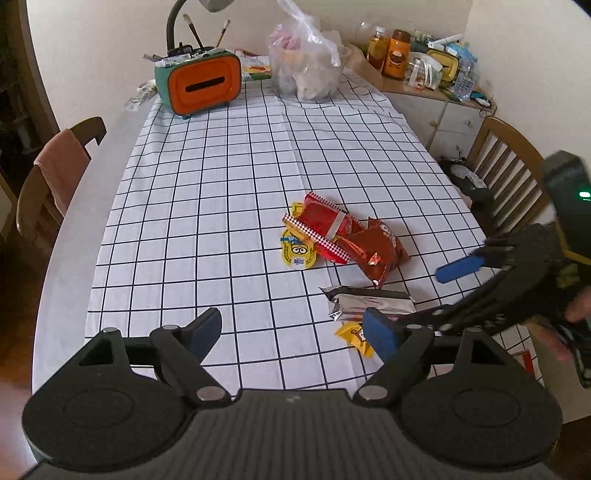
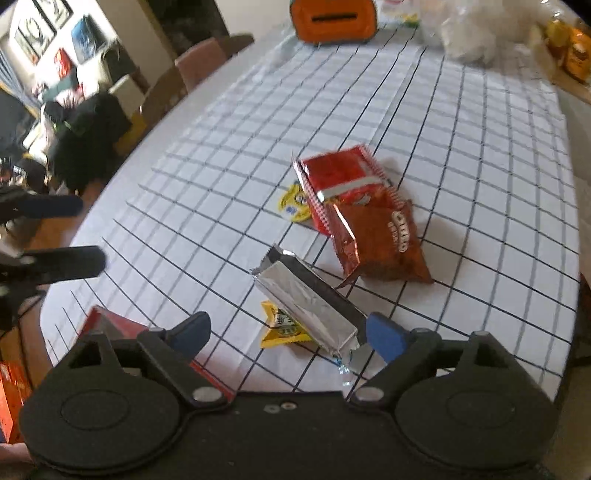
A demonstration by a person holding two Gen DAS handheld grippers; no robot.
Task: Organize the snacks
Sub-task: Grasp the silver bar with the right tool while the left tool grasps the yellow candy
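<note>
Centrally, crinkled silver packet (image 2: 306,301), red bags (image 2: 347,177)

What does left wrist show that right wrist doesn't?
Left wrist only: the desk lamp, the brushes in the holder, the slatted wooden chair and the cabinet by the wall. Right wrist only: a red box at the table's near edge and framed pictures on a far wall. Both: silver pack, small yellow packet, brown chip bag, red pack, minion pouch, orange tissue box, and both open grippers, left and right.
</note>
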